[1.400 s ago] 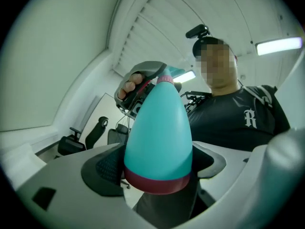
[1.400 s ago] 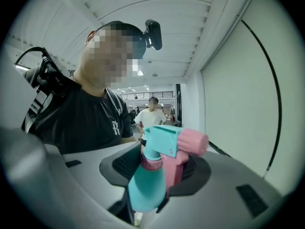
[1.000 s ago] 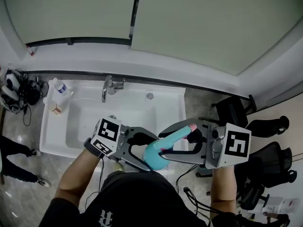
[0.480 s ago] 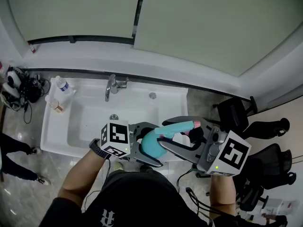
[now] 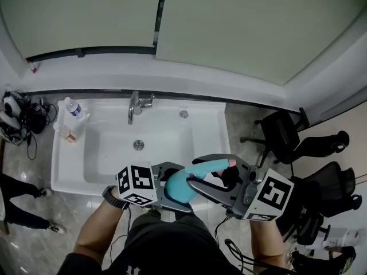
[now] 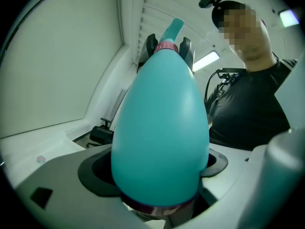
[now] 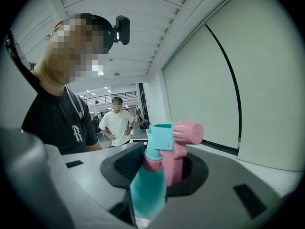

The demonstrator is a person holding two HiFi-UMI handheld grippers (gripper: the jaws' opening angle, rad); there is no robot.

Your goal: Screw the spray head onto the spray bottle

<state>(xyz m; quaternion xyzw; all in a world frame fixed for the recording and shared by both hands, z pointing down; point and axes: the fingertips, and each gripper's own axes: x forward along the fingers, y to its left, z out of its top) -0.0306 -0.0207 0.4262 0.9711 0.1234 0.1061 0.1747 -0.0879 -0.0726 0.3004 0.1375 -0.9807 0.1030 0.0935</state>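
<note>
A teal spray bottle [image 5: 176, 183] with its teal-and-pink spray head [image 5: 215, 165] on the neck lies tilted between both grippers, over the sink's front edge. My left gripper [image 5: 179, 189] has just been opening. Its jaws now stand wide around the bottle's fat body [image 6: 159, 128], with a gap showing on one side. My right gripper [image 5: 198, 177] is shut on the spray head [image 7: 172, 140] at the pink neck and trigger. The teal body [image 7: 147, 190] hangs below the right gripper's pads. The bottle's base is hidden.
A white sink [image 5: 71, 173] with a chrome faucet [image 5: 135, 104] lies ahead, with small bottles [image 5: 71, 107] on its back left corner. Black office chairs [image 5: 287, 136] stand to the right. A bystander's legs [image 5: 17, 205] show at the left. Another person [image 7: 116, 118] stands far off.
Both grippers and the bottle have sunk and come nearer to my body. The left gripper's jaws have spread wider round the bottle. The right grip is unchanged.
</note>
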